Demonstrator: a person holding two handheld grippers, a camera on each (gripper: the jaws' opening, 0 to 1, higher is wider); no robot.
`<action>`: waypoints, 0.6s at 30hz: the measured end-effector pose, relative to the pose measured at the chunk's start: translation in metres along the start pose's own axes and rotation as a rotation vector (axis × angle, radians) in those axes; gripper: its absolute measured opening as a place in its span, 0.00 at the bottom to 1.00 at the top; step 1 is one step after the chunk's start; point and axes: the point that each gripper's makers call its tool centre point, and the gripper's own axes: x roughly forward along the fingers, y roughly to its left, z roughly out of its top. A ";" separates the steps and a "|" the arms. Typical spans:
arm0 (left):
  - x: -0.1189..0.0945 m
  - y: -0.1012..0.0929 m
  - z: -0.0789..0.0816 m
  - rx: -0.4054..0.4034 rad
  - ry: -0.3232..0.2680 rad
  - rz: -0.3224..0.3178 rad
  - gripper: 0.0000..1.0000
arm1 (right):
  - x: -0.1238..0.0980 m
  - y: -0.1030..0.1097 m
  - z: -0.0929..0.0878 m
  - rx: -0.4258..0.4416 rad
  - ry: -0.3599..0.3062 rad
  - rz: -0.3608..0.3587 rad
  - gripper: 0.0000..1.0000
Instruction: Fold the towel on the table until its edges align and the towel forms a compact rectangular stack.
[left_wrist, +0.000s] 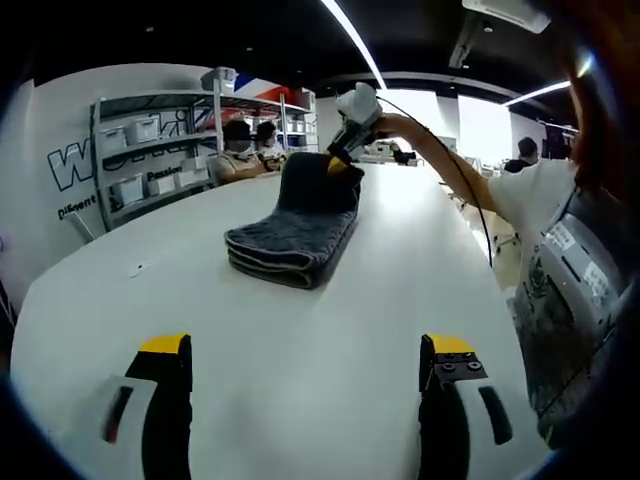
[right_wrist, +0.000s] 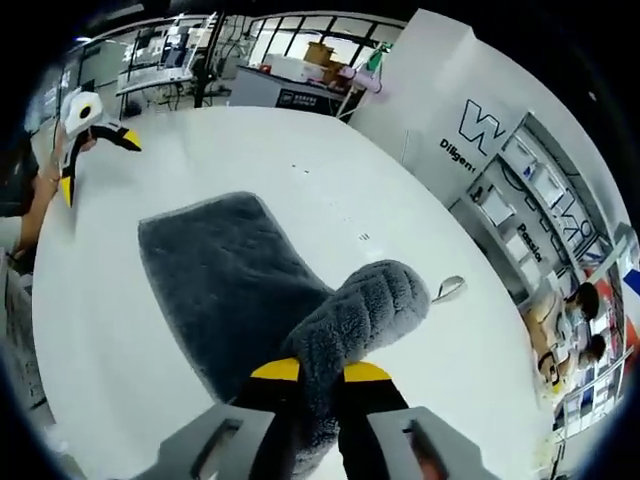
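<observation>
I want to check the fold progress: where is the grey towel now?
In the left gripper view the grey towel lies folded mid-table, its far end lifted by the right gripper. In the right gripper view that end is pinched between the jaws.

The left gripper (left_wrist: 310, 372) has two black jaws capped with yellow tips, each rising from a white moulded body with a dark slot; small screws dot the black plate under the right-hand tip. The right gripper (right_wrist: 312, 385) shows the same yellow caps on black jaws, set on grey angular mounts. In the left gripper view that right gripper (left_wrist: 345, 155) has a white rounded housing, black and yellow jaws, and a thin black cable (left_wrist: 468, 190) trailing along the arm. The person wears a white short-sleeved shirt (left_wrist: 535, 205).
</observation>
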 end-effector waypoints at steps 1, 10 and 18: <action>0.000 0.000 0.000 0.001 0.000 0.000 1.00 | 0.000 0.002 0.004 -0.009 -0.006 0.004 0.11; -0.002 0.002 0.000 -0.002 -0.001 -0.002 1.00 | 0.006 0.020 0.036 -0.050 -0.059 0.035 0.11; -0.002 0.000 -0.001 0.005 0.004 0.001 1.00 | 0.014 0.031 0.066 -0.081 -0.092 0.056 0.11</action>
